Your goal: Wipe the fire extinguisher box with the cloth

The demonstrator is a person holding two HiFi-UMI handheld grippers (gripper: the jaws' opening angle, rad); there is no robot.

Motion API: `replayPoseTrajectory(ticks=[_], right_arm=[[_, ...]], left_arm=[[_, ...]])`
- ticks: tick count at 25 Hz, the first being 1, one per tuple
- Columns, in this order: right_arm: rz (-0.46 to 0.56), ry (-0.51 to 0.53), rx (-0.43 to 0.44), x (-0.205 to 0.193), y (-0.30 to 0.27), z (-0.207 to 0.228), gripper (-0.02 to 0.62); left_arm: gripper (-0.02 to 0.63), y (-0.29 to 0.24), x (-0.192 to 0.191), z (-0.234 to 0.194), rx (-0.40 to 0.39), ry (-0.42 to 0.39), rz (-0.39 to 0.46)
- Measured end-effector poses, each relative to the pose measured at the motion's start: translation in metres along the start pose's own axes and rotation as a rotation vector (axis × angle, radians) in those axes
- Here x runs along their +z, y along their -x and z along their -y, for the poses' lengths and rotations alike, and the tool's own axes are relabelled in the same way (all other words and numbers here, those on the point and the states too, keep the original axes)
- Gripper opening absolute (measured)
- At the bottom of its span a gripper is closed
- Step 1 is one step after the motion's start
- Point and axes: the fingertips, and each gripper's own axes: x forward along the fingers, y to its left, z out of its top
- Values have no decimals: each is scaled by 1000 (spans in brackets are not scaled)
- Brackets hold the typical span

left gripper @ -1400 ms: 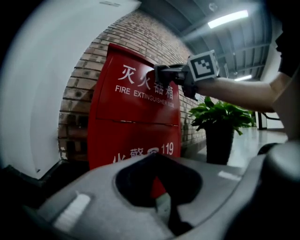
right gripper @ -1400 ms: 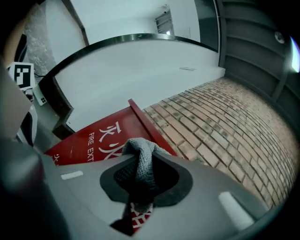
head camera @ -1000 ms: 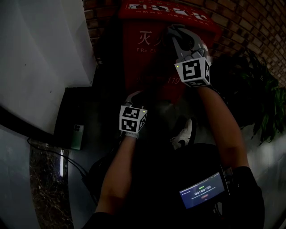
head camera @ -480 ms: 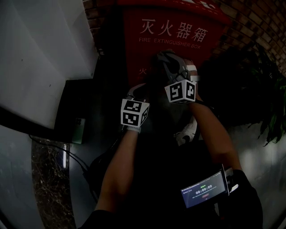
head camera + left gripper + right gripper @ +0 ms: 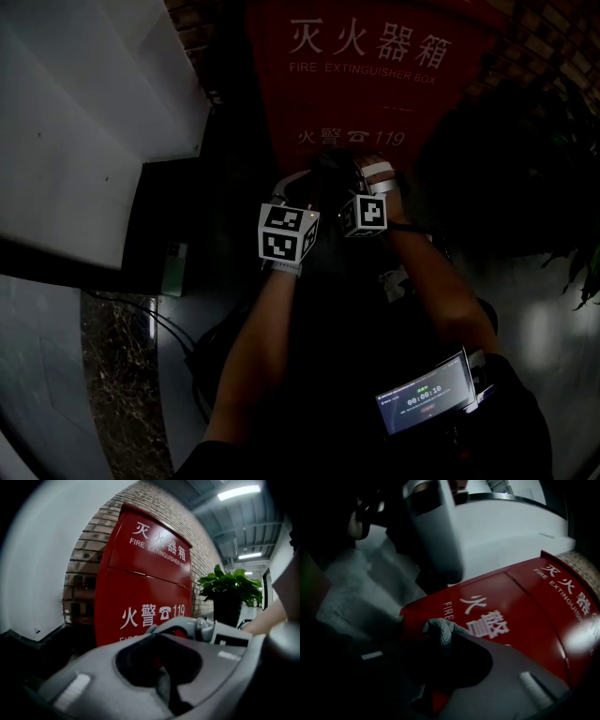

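Just ahead of the right gripper (image 5: 440,641) jaws, which pinch the grey cloth (image 5: 439,629), sits the lower front of the red fire extinguisher box (image 5: 520,616), left gripper (image 5: 153,634) jaws pressed together and empty, so wiping looks underway, remaining area unclear.

Glossy grey floor (image 5: 553,347), red fire extinguisher box (image 5: 366,94) standing on it against the brick wall (image 5: 553,37), potted plant (image 5: 553,131) just to its right, green phone (image 5: 172,270) and dark cables (image 5: 155,323) lying at left
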Motion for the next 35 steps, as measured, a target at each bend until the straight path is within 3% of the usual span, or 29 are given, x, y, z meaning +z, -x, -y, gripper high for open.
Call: replayPoseTrajectory(ticks=[7, 13, 18, 22, 26, 30, 33, 35], right_arm=[[-62, 71, 178, -27, -24, -84, 46], [-28, 34, 162, -12, -14, -72, 48], [79, -54, -28, 39, 19, 22, 48], [146, -85, -210, 75, 67, 146, 48], [179, -52, -358, 102, 108, 258, 48], [165, -10, -404, 120, 120, 324, 49], [144, 2, -410, 125, 113, 343, 49], [142, 23, -418, 128, 103, 344, 48]], left_arm=[[3, -8, -5, -1, 0, -28, -21], [3, -5, 2, -11, 24, -33, -10], [3, 16, 33, -27, 72, -49, 43], [3, 32, 53, -38, 127, -107, 78], [3, 41, 70, -31, 108, -96, 134], [3, 49, 76, -28, 101, -65, 164], [3, 58, 84, -27, 80, 12, 196], [3, 63, 84, -34, 108, 8, 200]])
